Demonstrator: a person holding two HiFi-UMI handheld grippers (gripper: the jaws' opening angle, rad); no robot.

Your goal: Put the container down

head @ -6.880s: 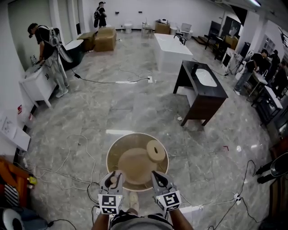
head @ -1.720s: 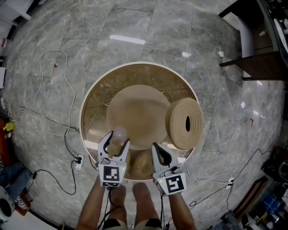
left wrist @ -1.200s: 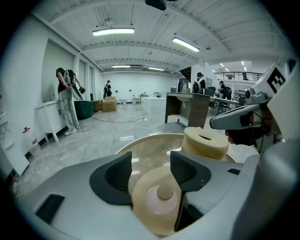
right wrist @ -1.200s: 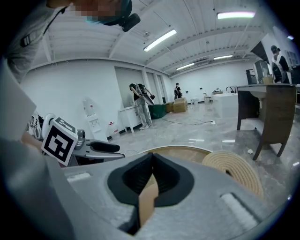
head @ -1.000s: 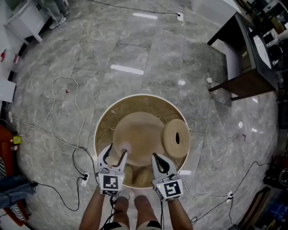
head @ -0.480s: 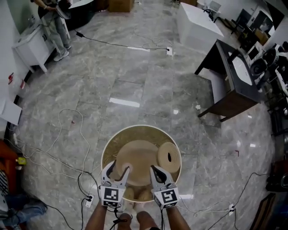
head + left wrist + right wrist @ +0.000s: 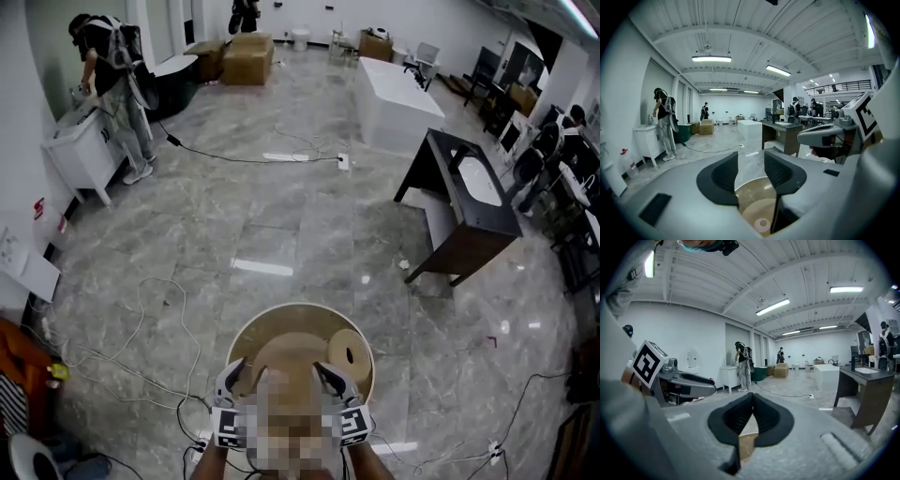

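The container (image 7: pixel 302 310) is a wide round tan tub with a pale rim, standing on the grey stone floor. Inside it lie a tan dome (image 7: pixel 284 353) and a coiled rope disc (image 7: pixel 346 352). My left gripper (image 7: pixel 235 379) hovers over the near left rim. Its jaws are closing with a gap still between them and nothing in it. Through that gap in the left gripper view (image 7: pixel 751 169) I see the container's inside (image 7: pixel 757 199) and a small pale roll (image 7: pixel 762 225). My right gripper (image 7: pixel 330 377) hangs over the near right rim, shut and empty (image 7: pixel 752 401).
A dark vanity with a white basin (image 7: pixel 461 200) stands to the right, with a white block (image 7: pixel 398 91) beyond it. Cables (image 7: pixel 141 352) trail over the floor on the left. A person (image 7: pixel 111 70) works at a white cabinet (image 7: pixel 80 155) at the far left. Cardboard boxes (image 7: pixel 246 58) stand at the back.
The head view has lifted, so the room shows and the container has shrunk to the bottom of the frame. Both grippers stay over its near rim. The left jaws have narrowed.
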